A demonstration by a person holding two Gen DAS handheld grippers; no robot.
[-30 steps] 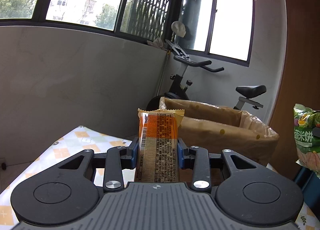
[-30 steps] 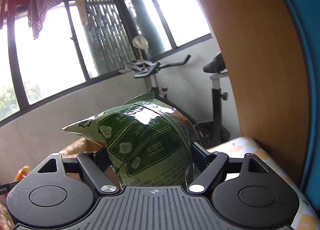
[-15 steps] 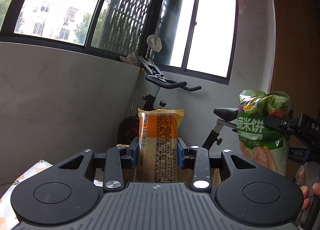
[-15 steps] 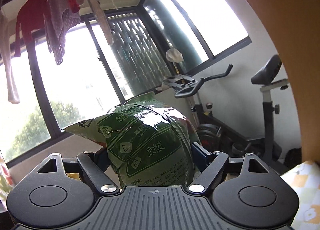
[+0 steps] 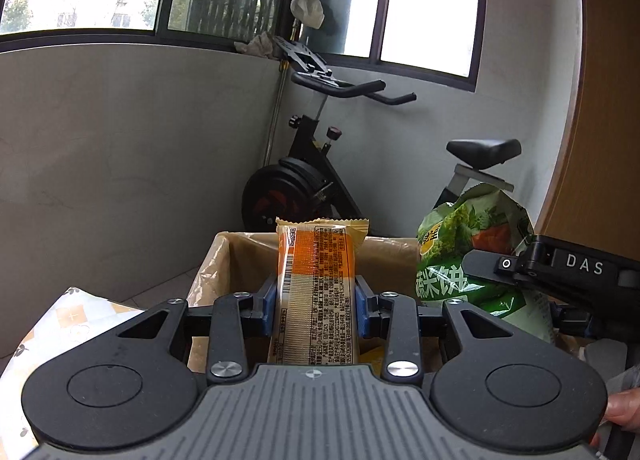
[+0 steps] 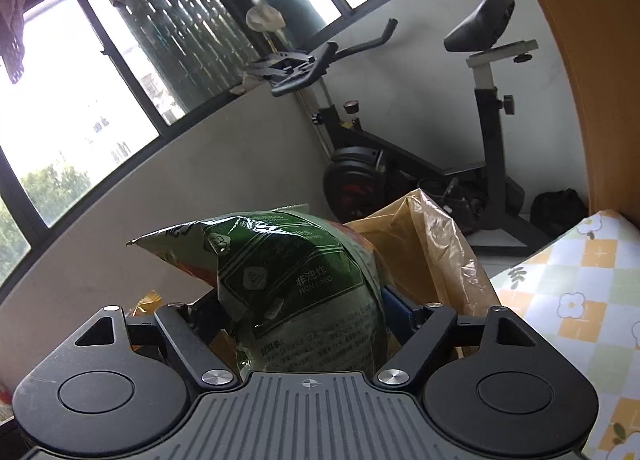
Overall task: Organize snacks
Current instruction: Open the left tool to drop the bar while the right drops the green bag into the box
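Observation:
My left gripper (image 5: 316, 302) is shut on an orange snack bar packet (image 5: 314, 292), held upright between its blue pads. It hangs over the near edge of a cardboard box lined with plastic (image 5: 224, 260). My right gripper (image 6: 304, 312) is shut on a puffy green snack bag (image 6: 296, 284), also above that cardboard box (image 6: 424, 244). In the left wrist view the green bag (image 5: 468, 260) and the right gripper's black body (image 5: 568, 272) appear at the right, close beside the orange packet.
A checkered tablecloth (image 5: 72, 320) covers the table at the left, and the same tablecloth (image 6: 580, 292) shows at the right. An exercise bike (image 5: 312, 180) stands behind the box by the grey wall. A wooden panel (image 5: 600, 140) rises at the right. A person's fingertips (image 5: 624, 412) show at the lower right.
Both grippers have swung sideways with their snacks toward the cardboard box, which now lies directly below and ahead of them. The green bag has come closer to the orange packet.

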